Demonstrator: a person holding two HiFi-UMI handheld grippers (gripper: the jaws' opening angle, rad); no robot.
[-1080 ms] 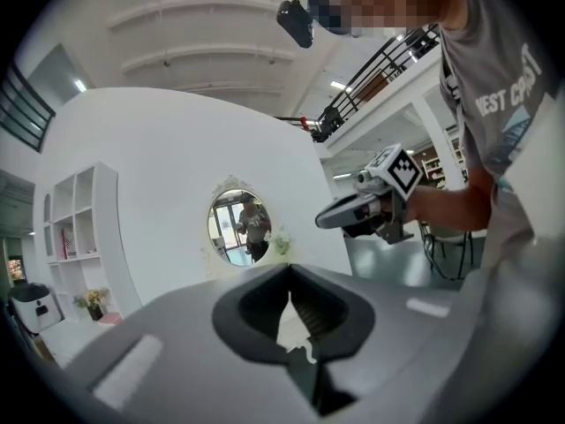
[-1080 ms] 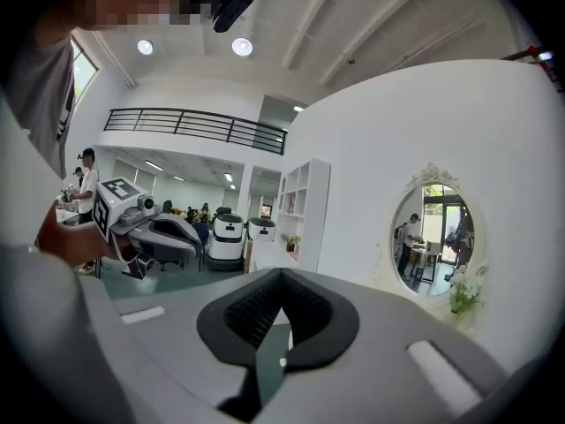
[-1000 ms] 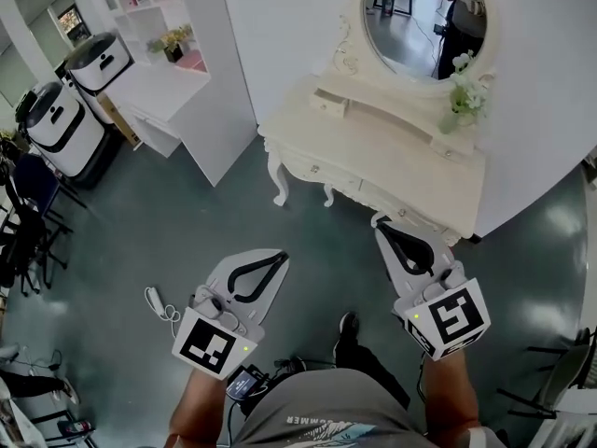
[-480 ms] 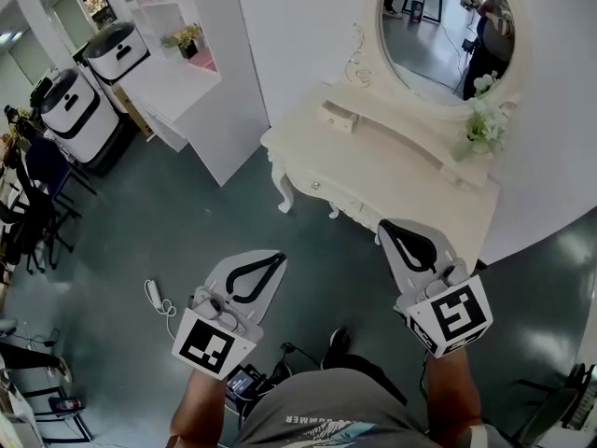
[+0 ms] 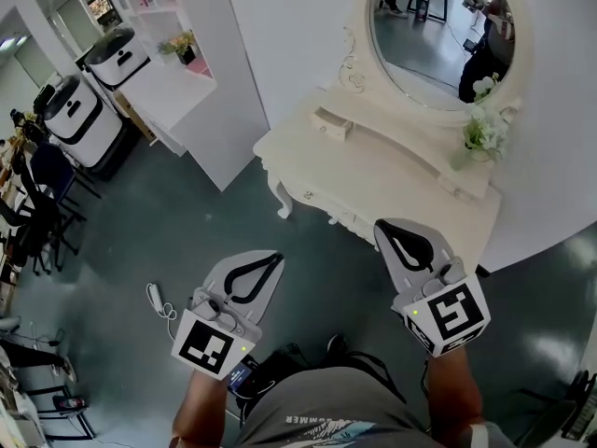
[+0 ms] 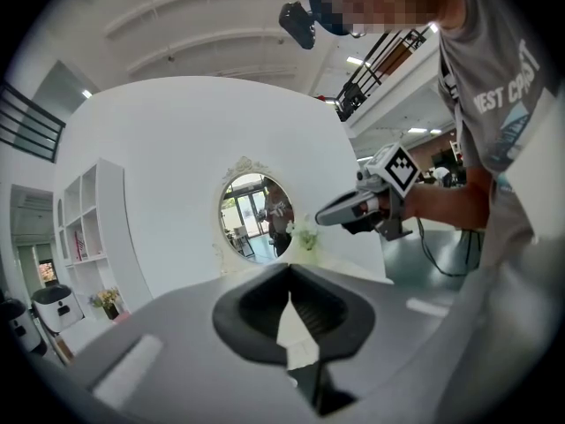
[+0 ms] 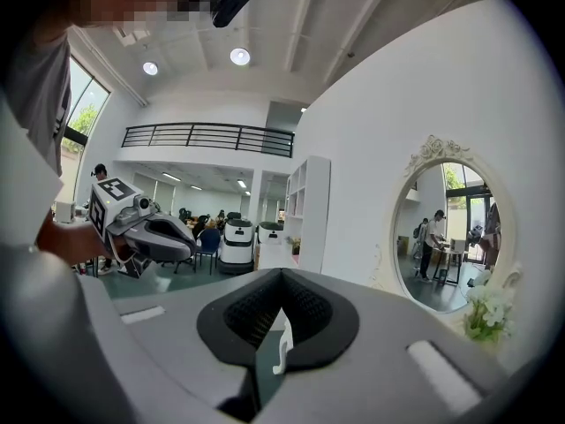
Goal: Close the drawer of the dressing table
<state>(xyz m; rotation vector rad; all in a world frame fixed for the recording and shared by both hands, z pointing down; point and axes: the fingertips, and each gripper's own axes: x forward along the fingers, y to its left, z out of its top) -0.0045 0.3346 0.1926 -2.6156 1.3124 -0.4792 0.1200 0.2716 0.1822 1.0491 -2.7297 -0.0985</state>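
**A:** Where is the drawer we have to shut?

**B:** It's on the dressing table point(image 5: 392, 171). The small drawer point(image 5: 331, 124) sits at the left end of the raised ledge under the oval mirror point(image 5: 438, 26). It juts out from the ledge face, so we judge it open. The drawers in the front apron look flush.

**A:** Why are we holding the grippers so low and so far back?

**B:** We're standing off from the table, over the floor. The left gripper point(image 5: 278, 259) is well short of it, and the right gripper point(image 5: 388, 230) points at the front edge. Both are clenched on nothing: in each gripper view the tips meet, and only the room shows through the slit. We think that suits the job, since a closed tip makes a blunt end to push a drawer front with.

**A:** Does anything stand in our way?

**B:** Not much. The counter before the drawer is bare, so we'd reach across it. The vase of white flowers point(image 5: 483, 133) stands at the far right end, well apart from the drawer. A white shelf unit point(image 5: 177, 73) stands to the left of the table. A white cable point(image 5: 160, 299) lies on the floor near the left gripper, and we'd mind it underfoot.
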